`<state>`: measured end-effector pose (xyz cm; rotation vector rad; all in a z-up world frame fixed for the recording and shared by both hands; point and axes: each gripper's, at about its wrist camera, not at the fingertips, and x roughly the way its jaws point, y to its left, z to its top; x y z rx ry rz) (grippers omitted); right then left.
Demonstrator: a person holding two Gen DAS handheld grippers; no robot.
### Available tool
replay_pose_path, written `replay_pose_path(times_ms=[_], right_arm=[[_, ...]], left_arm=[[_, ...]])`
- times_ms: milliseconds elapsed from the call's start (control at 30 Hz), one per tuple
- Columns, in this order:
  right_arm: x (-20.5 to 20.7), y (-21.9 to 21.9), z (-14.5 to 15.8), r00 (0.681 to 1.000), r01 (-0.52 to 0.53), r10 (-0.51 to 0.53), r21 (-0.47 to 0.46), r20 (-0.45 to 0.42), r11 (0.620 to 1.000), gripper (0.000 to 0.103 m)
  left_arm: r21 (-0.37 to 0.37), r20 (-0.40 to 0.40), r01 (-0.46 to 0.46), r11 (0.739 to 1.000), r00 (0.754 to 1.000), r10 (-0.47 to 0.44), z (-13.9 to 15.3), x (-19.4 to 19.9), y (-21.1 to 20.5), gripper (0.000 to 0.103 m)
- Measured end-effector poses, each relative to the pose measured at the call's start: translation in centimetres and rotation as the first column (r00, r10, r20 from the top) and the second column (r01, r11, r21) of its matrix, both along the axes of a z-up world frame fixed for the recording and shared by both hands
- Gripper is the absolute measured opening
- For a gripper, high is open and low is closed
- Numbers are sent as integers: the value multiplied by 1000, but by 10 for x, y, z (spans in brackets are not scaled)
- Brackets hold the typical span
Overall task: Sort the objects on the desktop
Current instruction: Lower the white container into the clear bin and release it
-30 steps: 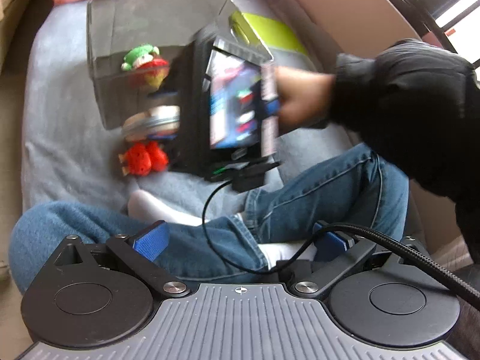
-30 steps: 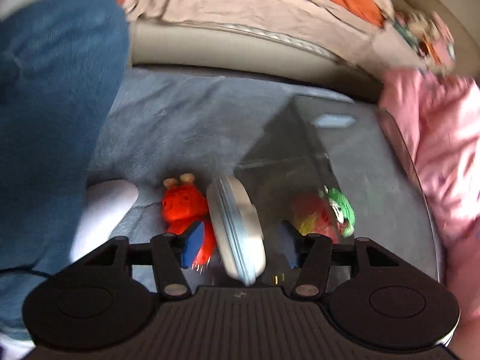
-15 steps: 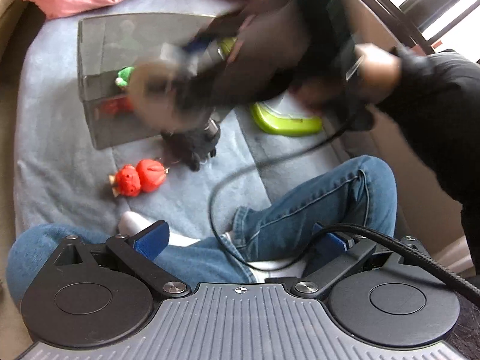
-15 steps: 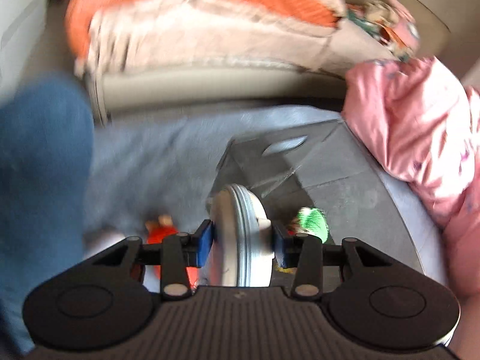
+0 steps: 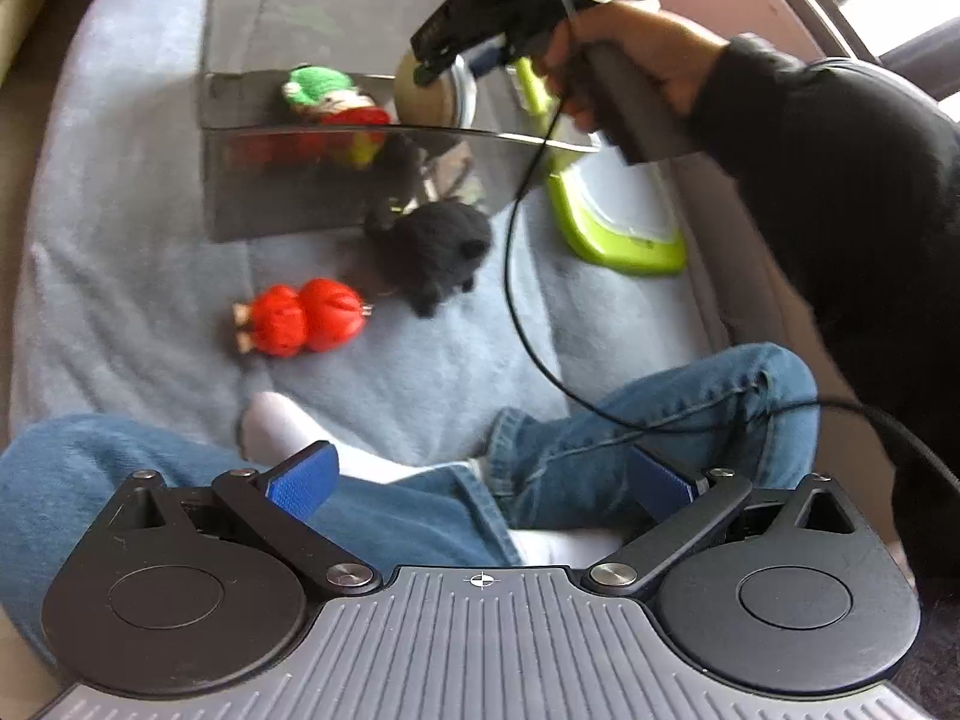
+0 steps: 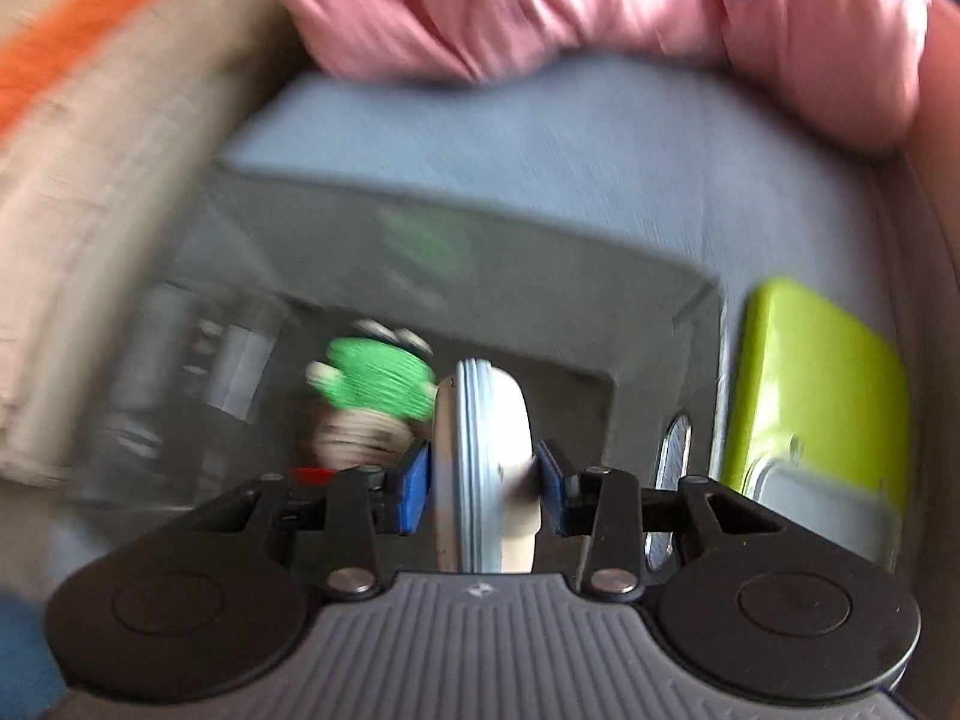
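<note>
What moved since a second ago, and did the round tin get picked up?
Yes. The right gripper closed on the round tin, lifted it off the blue blanket and carried it above the grey box. The black plush toy came into view. The red toy, green-hatted doll and green lid stayed put; the left gripper stayed open.

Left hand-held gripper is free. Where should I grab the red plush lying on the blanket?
Probably across the waist of the red plush, the pinch between its two round lobes, coming straight down from above. It lies flat on the blue blanket, lengthwise left to right, so close the open left hand-held gripper across that narrow middle.
</note>
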<state>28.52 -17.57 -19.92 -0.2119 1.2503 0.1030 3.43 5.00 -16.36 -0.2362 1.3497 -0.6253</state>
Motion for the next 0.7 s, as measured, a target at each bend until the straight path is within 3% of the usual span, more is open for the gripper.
replay_pose_path(times_ms=[100,200,267,333,500,600,700], right_arm=[[22,-1,-30,995,94,-92,58,-37,994,43],[33,8,-28,994,99,-89,189,-59,977,43],[38,5,-31,982,158,-111,350,-152,923,41],[36,4,-34,970,211,-137,417,-201,884,42],[34,-12,-44,956,253,-147,456,-255,853,43],[28,-19,-51,941,267,-145,407,-307,873,47],[14,-29,-46,934,281,-158,387,-320,878,64]], left_arm=[[4,-30,-30,1000,999,30,-6,8,7,103],[-5,-52,-34,999,998,34,-13,14,7,103],[-13,-60,-25,1000,998,24,-15,16,5,103],[-17,-69,-13,1000,998,12,-17,16,2,103],[-8,-72,8,1000,997,-8,-18,14,-3,103],[-6,-64,11,1000,998,-12,-16,12,-6,103],[5,-51,16,1000,999,-16,-11,9,-10,103]])
